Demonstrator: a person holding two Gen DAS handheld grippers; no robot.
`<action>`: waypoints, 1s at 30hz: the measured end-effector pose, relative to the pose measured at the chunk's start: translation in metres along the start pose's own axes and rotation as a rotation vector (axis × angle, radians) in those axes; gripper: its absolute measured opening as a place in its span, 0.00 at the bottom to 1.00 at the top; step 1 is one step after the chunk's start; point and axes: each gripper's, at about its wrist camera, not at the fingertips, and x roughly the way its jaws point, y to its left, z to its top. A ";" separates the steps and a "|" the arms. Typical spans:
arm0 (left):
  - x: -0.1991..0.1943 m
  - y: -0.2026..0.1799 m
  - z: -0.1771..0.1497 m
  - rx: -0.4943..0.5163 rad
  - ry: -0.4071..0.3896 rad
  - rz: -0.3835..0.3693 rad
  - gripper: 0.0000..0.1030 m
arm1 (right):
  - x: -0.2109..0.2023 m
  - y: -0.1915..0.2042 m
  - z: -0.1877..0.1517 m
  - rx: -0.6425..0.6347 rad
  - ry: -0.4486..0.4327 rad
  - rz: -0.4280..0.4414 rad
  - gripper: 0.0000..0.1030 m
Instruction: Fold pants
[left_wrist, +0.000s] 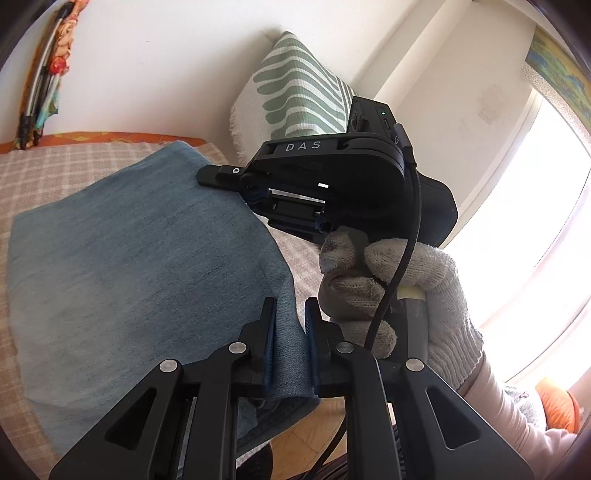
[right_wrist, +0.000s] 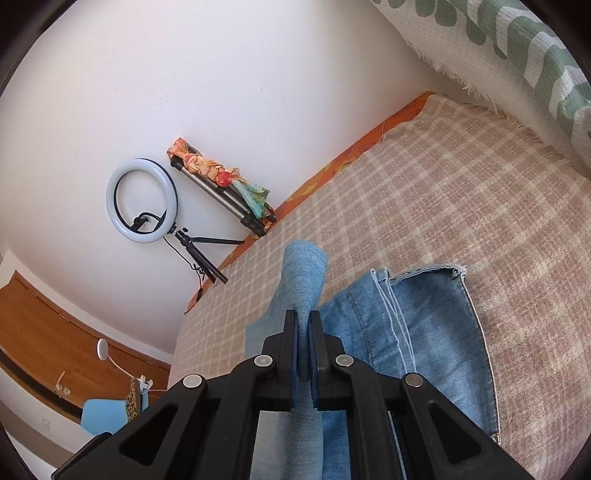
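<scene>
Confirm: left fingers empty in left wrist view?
No, the left gripper is shut on a fold of the jeans, denim pinched between both fingers.

A: What lettering can we read here?

B: We read only "DAS", in pale capitals along the upper edge of the black right gripper (left_wrist: 201, 177) body, seen from the left wrist.

A: And from the right wrist?

B: We find nothing legible there.
</scene>
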 end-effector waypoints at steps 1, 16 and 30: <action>0.006 -0.002 -0.001 0.001 0.008 -0.004 0.13 | -0.002 -0.006 0.001 0.010 -0.004 -0.005 0.03; 0.072 -0.030 -0.004 0.067 0.107 -0.049 0.03 | -0.029 -0.066 0.009 0.050 -0.021 -0.026 0.04; -0.010 0.006 -0.001 0.161 0.090 0.115 0.29 | 0.028 -0.047 0.007 -0.076 0.099 -0.138 0.42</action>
